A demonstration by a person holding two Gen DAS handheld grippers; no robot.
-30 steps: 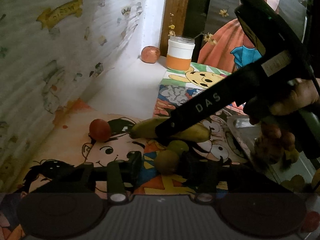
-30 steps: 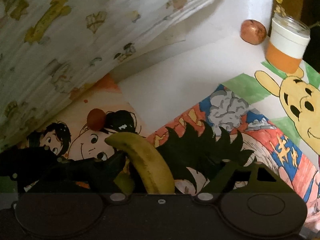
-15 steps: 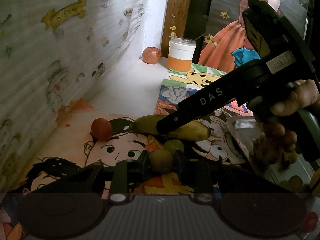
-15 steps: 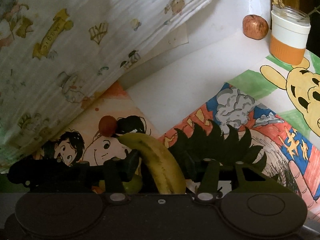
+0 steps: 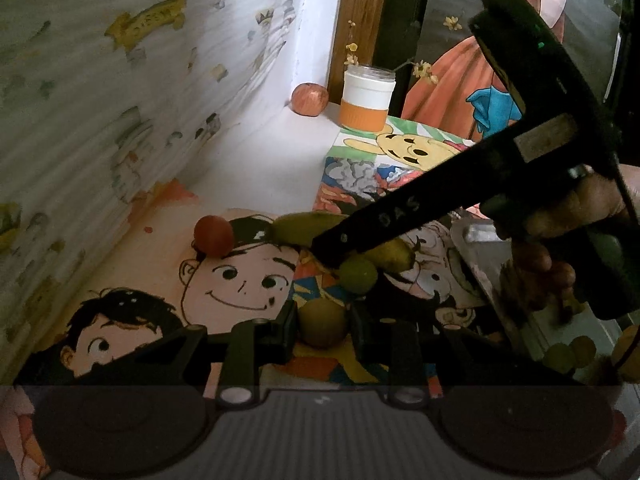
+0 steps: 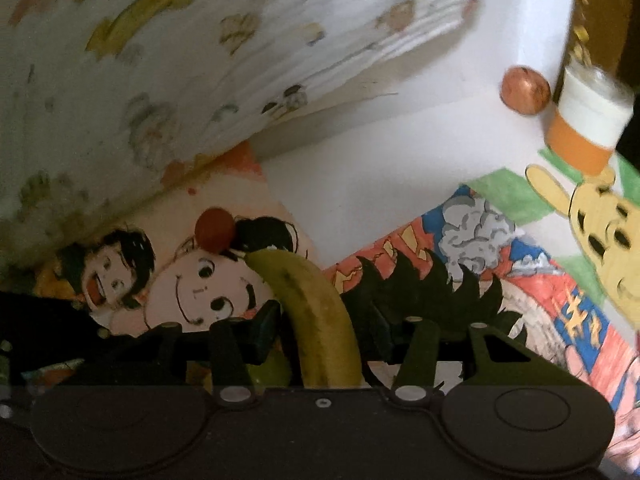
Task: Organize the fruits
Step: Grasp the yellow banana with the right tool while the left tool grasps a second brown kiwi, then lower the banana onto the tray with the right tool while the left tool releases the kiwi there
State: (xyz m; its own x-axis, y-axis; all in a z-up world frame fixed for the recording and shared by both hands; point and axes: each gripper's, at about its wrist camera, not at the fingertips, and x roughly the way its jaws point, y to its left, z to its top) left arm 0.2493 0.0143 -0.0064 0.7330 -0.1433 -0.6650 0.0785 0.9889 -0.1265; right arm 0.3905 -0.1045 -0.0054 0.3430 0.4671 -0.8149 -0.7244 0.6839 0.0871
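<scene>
The far middle of the worktop (image 5: 272, 160) is bare white, wide enough to pass through. At its far end an apple (image 5: 309, 98) and a jar (image 5: 368, 98) stand just beside each other in the corner. A patterned curtain (image 5: 120, 100) walls off the whole left side. Near the middle, a red tomato (image 5: 213, 235), a banana (image 5: 304, 229) and two green fruits (image 5: 358, 274) crowd together. The right gripper (image 5: 332, 250) slants across the right side, with a metal tray (image 5: 480, 236) behind it.
</scene>
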